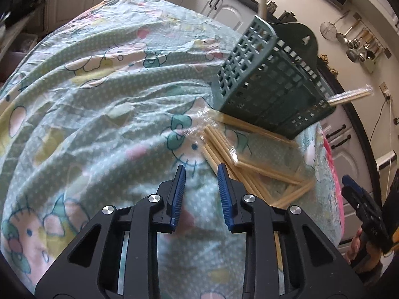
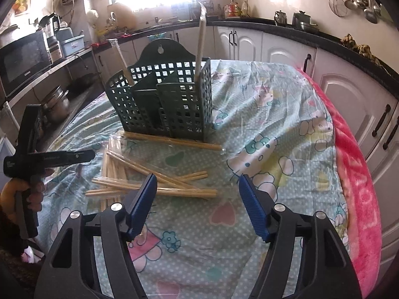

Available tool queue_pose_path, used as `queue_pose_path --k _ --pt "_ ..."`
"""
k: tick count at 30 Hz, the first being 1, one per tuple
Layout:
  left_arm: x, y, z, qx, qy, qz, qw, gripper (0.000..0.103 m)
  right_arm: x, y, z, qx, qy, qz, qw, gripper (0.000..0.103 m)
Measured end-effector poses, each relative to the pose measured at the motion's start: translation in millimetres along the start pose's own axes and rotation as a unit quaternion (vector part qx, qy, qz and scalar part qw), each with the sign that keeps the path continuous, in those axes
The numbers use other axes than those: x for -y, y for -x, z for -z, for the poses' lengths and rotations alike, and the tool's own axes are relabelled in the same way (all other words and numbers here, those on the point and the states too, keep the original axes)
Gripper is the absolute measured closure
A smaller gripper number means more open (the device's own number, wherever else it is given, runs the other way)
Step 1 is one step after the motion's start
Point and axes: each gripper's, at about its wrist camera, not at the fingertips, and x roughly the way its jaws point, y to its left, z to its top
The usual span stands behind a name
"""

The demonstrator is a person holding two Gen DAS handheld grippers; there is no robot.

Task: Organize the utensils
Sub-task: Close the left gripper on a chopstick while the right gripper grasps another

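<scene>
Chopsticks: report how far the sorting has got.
Done: two wrapped chopstick pairs stand in the green caddy. In hand: nothing; the left gripper and the right gripper are both empty above the pile. Left: the loose chopsticks on the tablecloth.

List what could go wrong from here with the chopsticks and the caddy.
1. The wrapped chopsticks lie crossed in a heap; lifting one may drag or flick its neighbours.
2. One pair rests against the green caddy base; pulling it could shift the caddy.
3. The left tongs look narrow with only tablecloth between them, so they may pinch fabric.
</scene>
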Motion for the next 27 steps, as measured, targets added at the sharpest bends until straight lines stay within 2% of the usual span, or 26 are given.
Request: queue_pose_path --k 12,14,21,27 --pt "-17 -20 -23 -0.001 0.054 0.036 0.9979 0.087 18 -16 6 -0.026 -0.028 -0.012 0.999 0.040" --pt "-17 -22 -25 0.000 0.056 0.037 0.9977 0.087 23 -21 7 -0.033 -0.041 -0.022 0.998 0.040" --pt "-22 -26 -29 0.001 0.064 0.039 0.9972 0.096 41 -39 10 -0.048 -0.091 -0.053 0.993 0.041" --pt "-22 -27 -30 0.003 0.057 0.036 0.9977 0.097 53 -59 15 -0.065 -0.126 -0.069 0.987 0.044"
